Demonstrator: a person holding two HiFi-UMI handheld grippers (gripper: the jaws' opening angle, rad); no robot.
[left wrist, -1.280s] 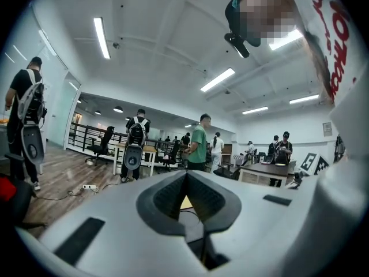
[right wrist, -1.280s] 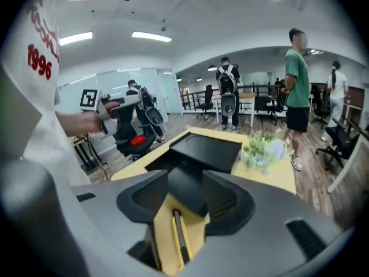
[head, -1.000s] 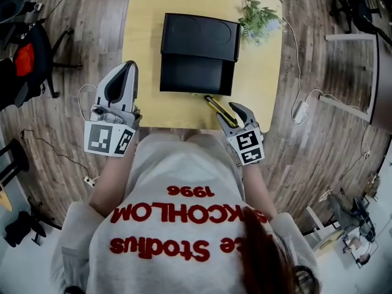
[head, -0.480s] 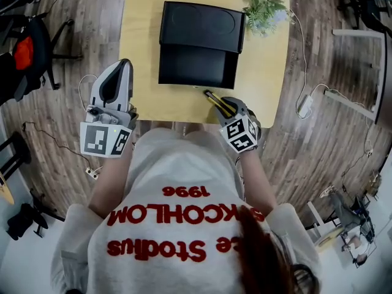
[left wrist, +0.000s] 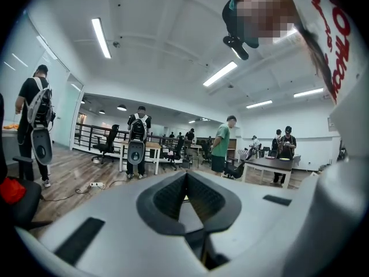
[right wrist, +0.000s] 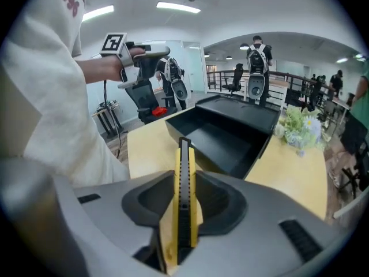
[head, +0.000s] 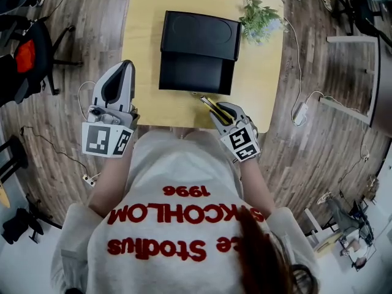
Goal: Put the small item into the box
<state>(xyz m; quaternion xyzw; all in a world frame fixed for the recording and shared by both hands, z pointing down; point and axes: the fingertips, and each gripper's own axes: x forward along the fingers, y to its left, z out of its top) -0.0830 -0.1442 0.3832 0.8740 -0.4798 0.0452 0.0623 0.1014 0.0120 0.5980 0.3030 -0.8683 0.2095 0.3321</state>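
Note:
A yellow and black utility knife (head: 210, 106) sticks out of my right gripper (head: 222, 111) at the near edge of the wooden table (head: 147, 41), pointing toward the open black box (head: 195, 73). In the right gripper view the knife (right wrist: 184, 189) stands on edge between the closing jaws of the right gripper (right wrist: 184, 180), whose pads press on its sides, and the box (right wrist: 225, 134) lies just ahead. My left gripper (head: 120, 72) hangs off the table's left side, shut and empty. Seen in its own view, the left gripper (left wrist: 185, 176) faces the room.
A small green plant (head: 258, 18) stands at the table's far right corner, beside the box lid (head: 199, 35). Cables and a white adapter (head: 300, 111) lie on the floor to the right. A dark chair with a red patch (head: 26, 57) is at the left.
My right gripper has slid a little left along the table's near edge and its jaws have come in onto the knife. The left gripper has hardly moved.

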